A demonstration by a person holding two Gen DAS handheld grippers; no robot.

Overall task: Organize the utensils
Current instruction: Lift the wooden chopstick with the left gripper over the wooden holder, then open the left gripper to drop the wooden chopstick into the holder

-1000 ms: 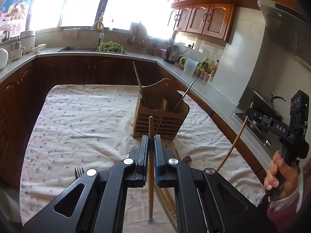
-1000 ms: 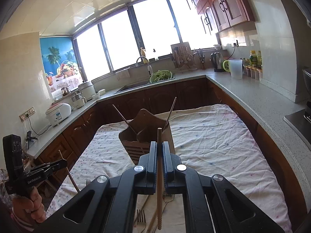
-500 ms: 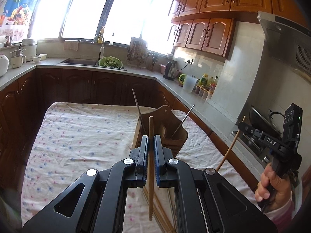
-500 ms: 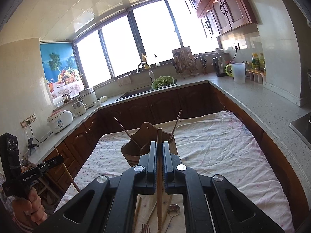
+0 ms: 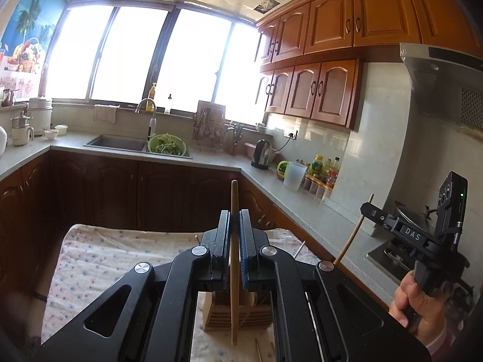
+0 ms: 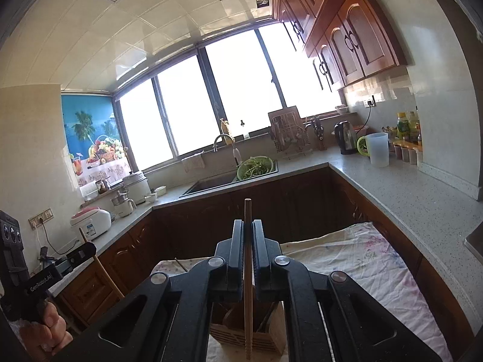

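My left gripper [image 5: 234, 214] is shut on a wooden chopstick [image 5: 234, 307] held upright, its lower end hanging in front of the slatted wooden utensil holder [image 5: 217, 316] on the dotted cloth. My right gripper [image 6: 247, 224] is shut on a second wooden chopstick [image 6: 248, 316], also upright, above the same holder [image 6: 265, 338], which has other utensils standing in it. The right gripper also shows at the right of the left wrist view [image 5: 369, 208] and the left gripper at the left of the right wrist view [image 6: 87, 249].
The white dotted cloth [image 5: 99, 259] covers the table. More chopsticks [image 5: 258, 351] lie on it near the holder. Dark cabinets and a grey counter [image 6: 392, 187] with sink, kettle, jug and bottles ring the table. A stove [image 5: 389, 256] stands to the right.
Both grippers have risen and tipped upward with their chopsticks. The holder has dropped from mid-frame to the bottom of both views, and more of the windows and ceiling shows.
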